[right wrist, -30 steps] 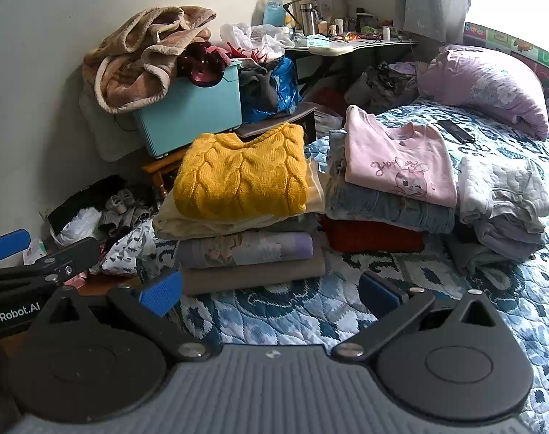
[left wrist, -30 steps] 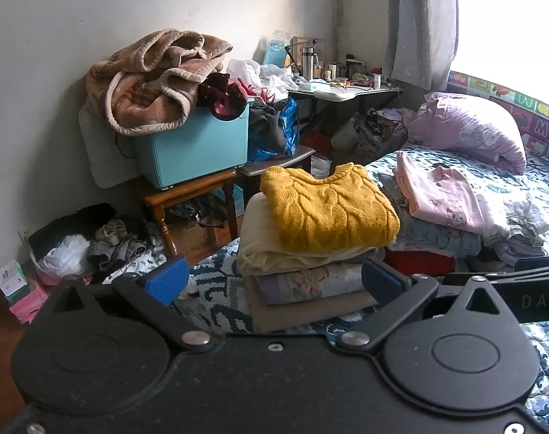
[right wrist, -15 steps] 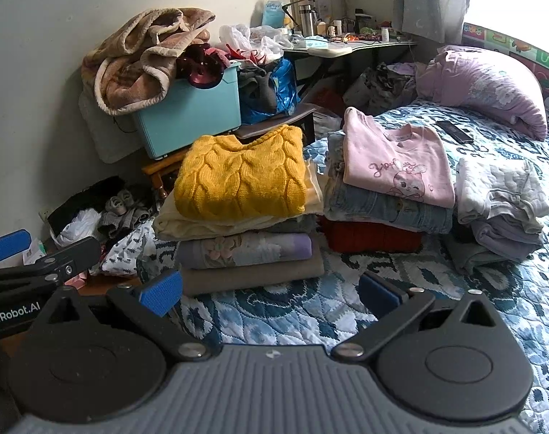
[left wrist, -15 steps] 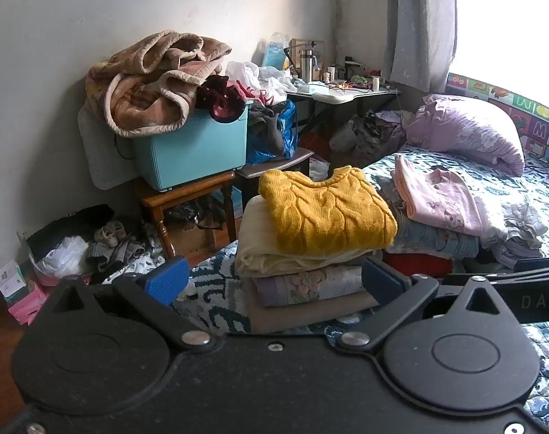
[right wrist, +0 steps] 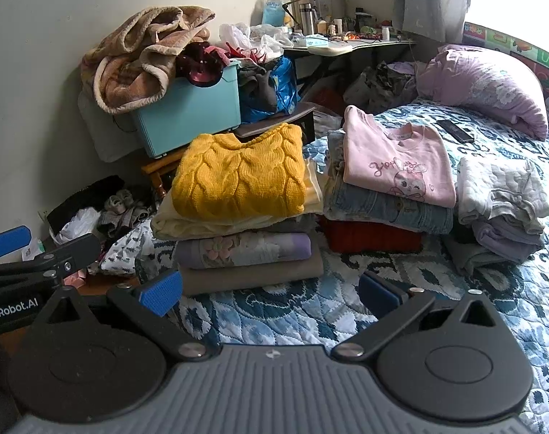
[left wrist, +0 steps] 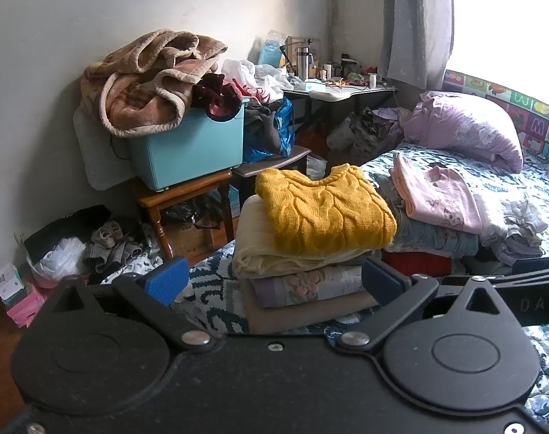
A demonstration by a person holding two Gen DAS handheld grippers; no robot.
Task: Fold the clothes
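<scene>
A folded yellow knit sweater (right wrist: 240, 177) tops a stack of folded clothes on the blue patterned bed (right wrist: 296, 311); it also shows in the left wrist view (left wrist: 325, 209). Beside it a pink sweatshirt (right wrist: 397, 162) lies on folded jeans and a red garment. A third pile of grey and lilac clothes (right wrist: 502, 206) sits to the right. My left gripper (left wrist: 270, 282) is open and empty, just short of the yellow stack. My right gripper (right wrist: 270, 291) is open and empty over the quilt in front of the stacks.
A teal bin (right wrist: 191, 115) with a brown blanket (right wrist: 144, 58) stands on a wooden stool by the wall. A lilac pillow (right wrist: 487, 86) and a phone (right wrist: 455, 131) lie on the bed. A cluttered desk (right wrist: 332, 45) is behind. Loose things litter the floor (right wrist: 104, 217) at left.
Both views have drifted slightly, with the stacks shifting a little in frame. Both grippers stay open and empty. The clothes have not moved.
</scene>
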